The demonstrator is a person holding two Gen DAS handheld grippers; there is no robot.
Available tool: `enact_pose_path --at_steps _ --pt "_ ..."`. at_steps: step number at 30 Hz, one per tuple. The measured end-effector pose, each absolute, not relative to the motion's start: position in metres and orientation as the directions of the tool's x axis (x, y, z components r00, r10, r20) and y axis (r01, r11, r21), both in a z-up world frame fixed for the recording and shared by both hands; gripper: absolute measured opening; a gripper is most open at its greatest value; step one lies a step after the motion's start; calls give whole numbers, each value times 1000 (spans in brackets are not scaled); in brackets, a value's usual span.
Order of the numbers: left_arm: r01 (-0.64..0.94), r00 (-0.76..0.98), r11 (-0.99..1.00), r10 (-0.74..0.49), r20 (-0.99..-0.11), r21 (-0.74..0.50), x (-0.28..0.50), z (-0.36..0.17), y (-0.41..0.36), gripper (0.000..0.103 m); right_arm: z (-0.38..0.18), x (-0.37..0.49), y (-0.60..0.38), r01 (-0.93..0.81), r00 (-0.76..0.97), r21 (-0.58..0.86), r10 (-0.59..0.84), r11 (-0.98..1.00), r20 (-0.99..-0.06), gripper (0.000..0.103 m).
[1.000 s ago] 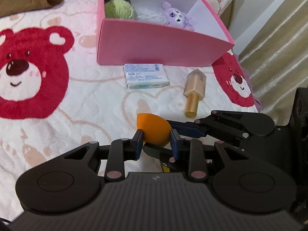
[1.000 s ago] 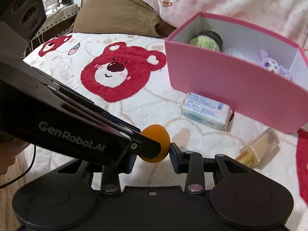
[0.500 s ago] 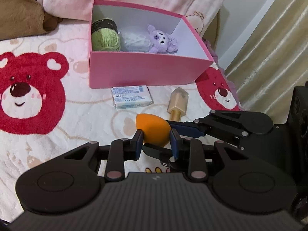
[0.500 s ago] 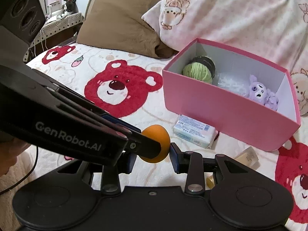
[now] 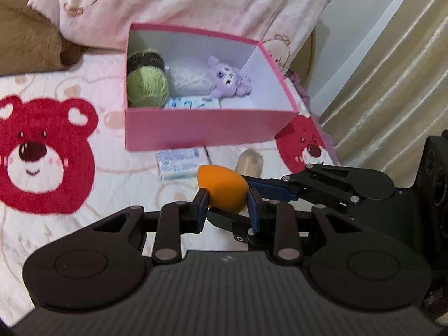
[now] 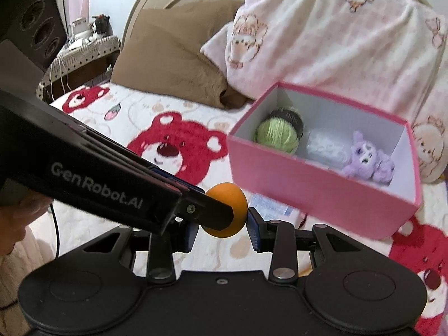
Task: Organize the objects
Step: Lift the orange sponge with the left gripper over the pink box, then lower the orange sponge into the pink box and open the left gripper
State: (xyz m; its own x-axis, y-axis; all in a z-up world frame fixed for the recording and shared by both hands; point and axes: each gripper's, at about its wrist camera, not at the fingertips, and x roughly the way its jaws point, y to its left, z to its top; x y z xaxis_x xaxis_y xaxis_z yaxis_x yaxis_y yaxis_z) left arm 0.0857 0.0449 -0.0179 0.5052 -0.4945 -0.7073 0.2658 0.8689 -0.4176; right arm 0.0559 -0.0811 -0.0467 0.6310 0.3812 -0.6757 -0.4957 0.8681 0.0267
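Bedding printed with red bear faces (image 5: 36, 154) covers the surface, and a pink box (image 5: 207, 128) stands open on it as the landmark; on the near side of that box, raised above the bedding, an orange sponge (image 5: 222, 189) sits between the pads of the left gripper (image 5: 227, 207), whose jaws are narrow and pressed on its two flanks; the right gripper (image 6: 222, 225) reaches in from the side and its blue pads also press the same sponge (image 6: 226, 210), jaws narrow on it; both grippers hold one thing.

Teardrop in shape, the sponge is plain matte orange, its rounded end turned toward the box in the left wrist view; it looks like a ball in the right wrist view.

Inside the box lie one ball of green yarn (image 5: 147, 84) with a dark band, one white bundle (image 5: 189, 79), one purple plush toy (image 5: 228, 79) and one blue-and-white packet (image 5: 191, 103); just in front of the box lie one more blue-and-white packet (image 5: 179, 163) and one beige bottle (image 5: 249, 163), partly hidden behind the sponge; beyond the box rest one brown pillow (image 6: 173, 58) and one pink blanket (image 6: 336, 33).
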Motion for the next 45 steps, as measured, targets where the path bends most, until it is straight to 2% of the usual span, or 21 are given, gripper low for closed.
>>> enact_pose_path --at_steps 8,20,30,38,45 --pt "282 519 886 -464 -718 -368 120 30 37 28 -7 94 -93 -473 633 74 396 878 -665 41" --pt "214 513 884 -463 -722 -415 204 51 31 28 20 182 -102 -466 576 72 365 882 -731 41" --pt "46 388 857 -489 -782 -513 289 -13 20 28 -32 279 -126 -433 361 186 359 882 -861 41" --pt "-26 338 842 -500 -797 -540 327 -66 8 28 -78 322 -141 -404 280 225 354 887 -893 41" --pt "-42 345 861 -464 -816 -508 342 -83 5 28 -101 345 -142 -390 251 258 372 884 -894 41"
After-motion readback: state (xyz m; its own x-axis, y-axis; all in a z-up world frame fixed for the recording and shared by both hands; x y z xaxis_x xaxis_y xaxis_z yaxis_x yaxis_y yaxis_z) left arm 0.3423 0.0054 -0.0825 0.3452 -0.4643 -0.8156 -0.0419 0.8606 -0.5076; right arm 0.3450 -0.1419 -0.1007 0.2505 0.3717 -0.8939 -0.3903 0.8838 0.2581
